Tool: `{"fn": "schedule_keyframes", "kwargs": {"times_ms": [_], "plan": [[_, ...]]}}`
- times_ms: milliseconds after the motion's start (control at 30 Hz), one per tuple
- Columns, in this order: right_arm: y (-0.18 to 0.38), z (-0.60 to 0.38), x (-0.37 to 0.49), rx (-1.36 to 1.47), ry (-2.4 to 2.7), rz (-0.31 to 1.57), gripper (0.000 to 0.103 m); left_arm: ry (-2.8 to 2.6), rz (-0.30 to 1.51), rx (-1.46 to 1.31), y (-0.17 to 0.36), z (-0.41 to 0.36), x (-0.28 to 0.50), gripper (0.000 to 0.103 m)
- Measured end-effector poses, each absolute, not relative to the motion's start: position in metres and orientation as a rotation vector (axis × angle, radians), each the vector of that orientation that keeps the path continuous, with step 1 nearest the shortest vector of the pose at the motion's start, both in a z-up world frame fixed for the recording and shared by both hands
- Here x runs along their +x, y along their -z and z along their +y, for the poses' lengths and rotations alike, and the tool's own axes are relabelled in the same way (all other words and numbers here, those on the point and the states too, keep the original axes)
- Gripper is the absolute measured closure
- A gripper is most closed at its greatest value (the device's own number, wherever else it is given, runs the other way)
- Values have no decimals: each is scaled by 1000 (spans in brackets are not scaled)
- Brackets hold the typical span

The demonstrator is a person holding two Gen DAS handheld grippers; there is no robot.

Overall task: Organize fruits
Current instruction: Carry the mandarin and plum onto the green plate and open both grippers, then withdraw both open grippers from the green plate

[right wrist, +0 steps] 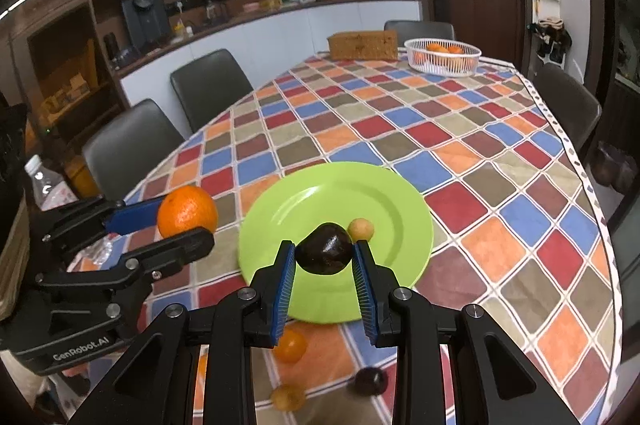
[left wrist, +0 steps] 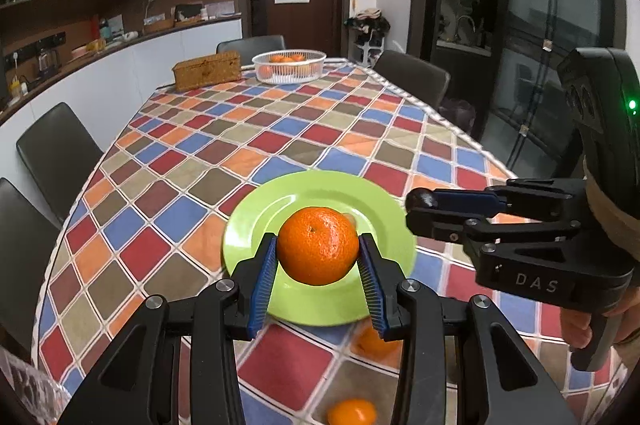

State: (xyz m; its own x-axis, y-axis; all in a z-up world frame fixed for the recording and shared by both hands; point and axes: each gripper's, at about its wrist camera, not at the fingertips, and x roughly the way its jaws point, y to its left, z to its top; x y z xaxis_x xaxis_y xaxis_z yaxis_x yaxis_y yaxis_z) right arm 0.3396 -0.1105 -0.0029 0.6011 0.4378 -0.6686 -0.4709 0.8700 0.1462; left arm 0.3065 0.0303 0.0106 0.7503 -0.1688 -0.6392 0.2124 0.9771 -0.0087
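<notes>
My left gripper (left wrist: 318, 253) is shut on a large orange (left wrist: 318, 245) and holds it above the near part of a green plate (left wrist: 360, 189). The same gripper (right wrist: 186, 221) and orange (right wrist: 187, 211) show left of the plate (right wrist: 384, 193) in the right wrist view. My right gripper (right wrist: 324, 257) is shut on a dark avocado (right wrist: 325, 253) over the plate's near side. A small yellow fruit (right wrist: 361, 229) lies on the plate behind it. The right gripper (left wrist: 420, 211) shows side-on in the left wrist view.
Loose fruits lie on the checked tablecloth near me: a small orange (right wrist: 291, 345), a yellowish one (right wrist: 287, 397), a dark one (right wrist: 371, 381). A white basket of oranges (right wrist: 442, 59) and a wicker box (right wrist: 362, 45) stand at the far end. Dark chairs (right wrist: 132, 145) surround the table.
</notes>
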Motion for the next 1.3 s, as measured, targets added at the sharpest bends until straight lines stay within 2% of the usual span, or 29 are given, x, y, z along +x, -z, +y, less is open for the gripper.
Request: {"fn": "schedule_keyframes", "kwargs": {"times_ms": [400,767,867,933,1067,1167,1300], "plan": [[42,-105,396,-37,-499,921,72,173,824,11,34,41,361,63],[61,-99,415,-41,-482,972,72,187,898,-26,53,46,378,63],[60,-98,414,-53,-479,967,70,185,880,-21,47,45,375,57],[58,-98,413,-55,-476,962,66,183,865,-17,42,45,372,47],[52,-102,407,-46,-472,950,65,177,840,6,28,41,361,47],[44,-105,397,-52,-463,927,65,181,816,24,18,38,349,42],[27,-111,378,-61,-455,881,54,176,778,40,3,35,331,38]]}}
